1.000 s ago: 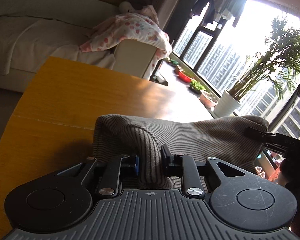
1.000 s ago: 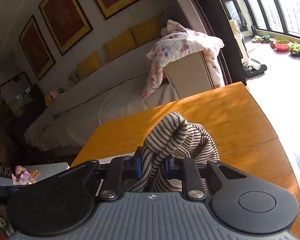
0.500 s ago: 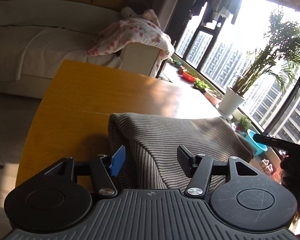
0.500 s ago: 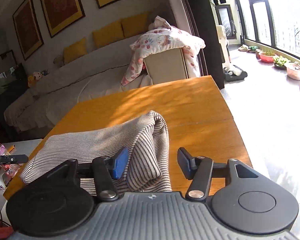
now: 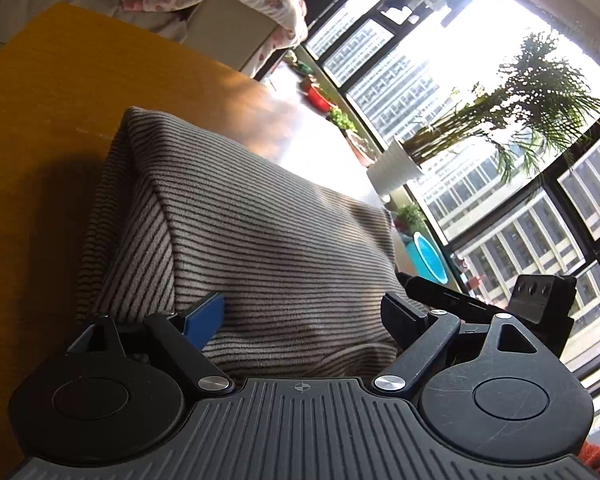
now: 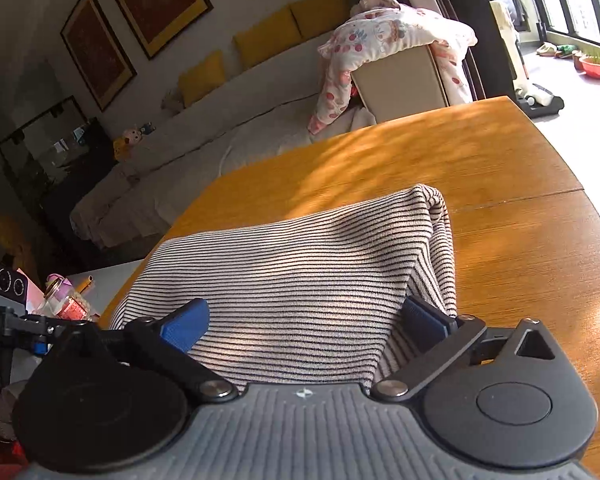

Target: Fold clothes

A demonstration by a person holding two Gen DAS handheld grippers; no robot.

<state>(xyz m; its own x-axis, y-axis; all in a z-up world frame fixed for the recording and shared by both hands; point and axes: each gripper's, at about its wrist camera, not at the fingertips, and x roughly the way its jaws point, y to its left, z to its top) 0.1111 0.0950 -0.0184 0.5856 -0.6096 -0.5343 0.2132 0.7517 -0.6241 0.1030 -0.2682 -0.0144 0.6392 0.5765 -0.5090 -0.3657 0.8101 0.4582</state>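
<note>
A folded grey garment with thin black stripes [image 5: 260, 232] lies on the wooden table [image 5: 32, 120]. My left gripper [image 5: 302, 316] is open, its fingers spread wide over the near edge of the cloth, gripping nothing. In the right wrist view the same striped garment [image 6: 300, 280] fills the space ahead. My right gripper [image 6: 304, 324] is open too, its blue-padded fingers [image 6: 186, 324] standing apart on either side of the fabric's near edge. The other gripper [image 5: 500, 304] shows at the right of the left wrist view.
The table [image 6: 480, 168] stretches ahead of the garment. A sofa [image 6: 236, 120] with a flowered blanket [image 6: 392, 40] stands beyond it. A potted palm [image 5: 396, 168], a blue basin [image 5: 430, 258] and tall windows lie to the right. Small items [image 6: 64, 300] sit on a side surface at left.
Both grippers let go of the striped garment and opened wide. The bunched folds dropped and the cloth now lies flatter on the table.
</note>
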